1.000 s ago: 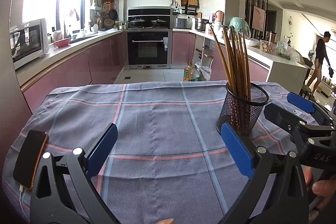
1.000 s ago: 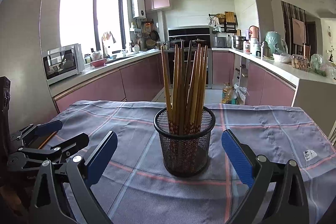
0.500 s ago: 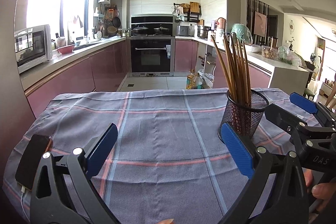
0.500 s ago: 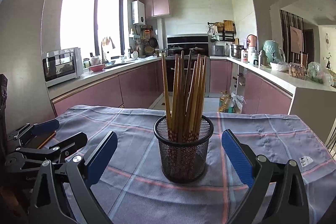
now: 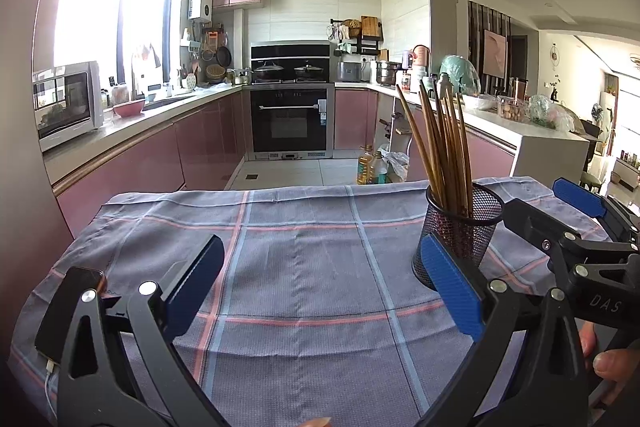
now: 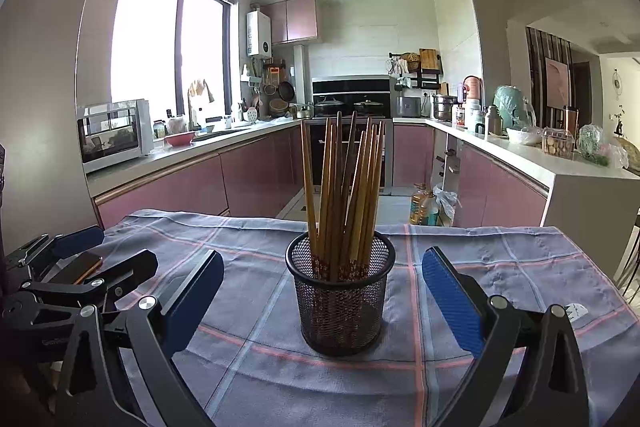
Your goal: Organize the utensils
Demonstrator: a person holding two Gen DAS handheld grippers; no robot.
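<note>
A black mesh cup [image 6: 340, 295] stands upright on the checked tablecloth [image 6: 480, 267], holding several wooden chopsticks [image 6: 344, 195]. My right gripper [image 6: 323, 297] is open, its blue pads on either side of the cup and short of it, with nothing held. In the left wrist view the mesh cup [image 5: 464, 227] with its chopsticks [image 5: 444, 147] sits at the right, just beyond the right pad. My left gripper [image 5: 324, 287] is open over bare cloth. The right gripper [image 5: 580, 227] shows at the far right of that view, and the left gripper [image 6: 88, 267] at the left of the right wrist view.
A phone [image 5: 68, 307] on a white cable lies at the table's left edge. Beyond the table's far edge lie a kitchen floor, pink cabinets, an oven [image 5: 290, 119] and oil bottles [image 5: 370, 169]. A hand [image 5: 612, 363] shows at lower right.
Both grippers have drawn back and tilted upward a little, so the cup sits lower and farther in each view. The person seen at far right a second ago is out of view.
</note>
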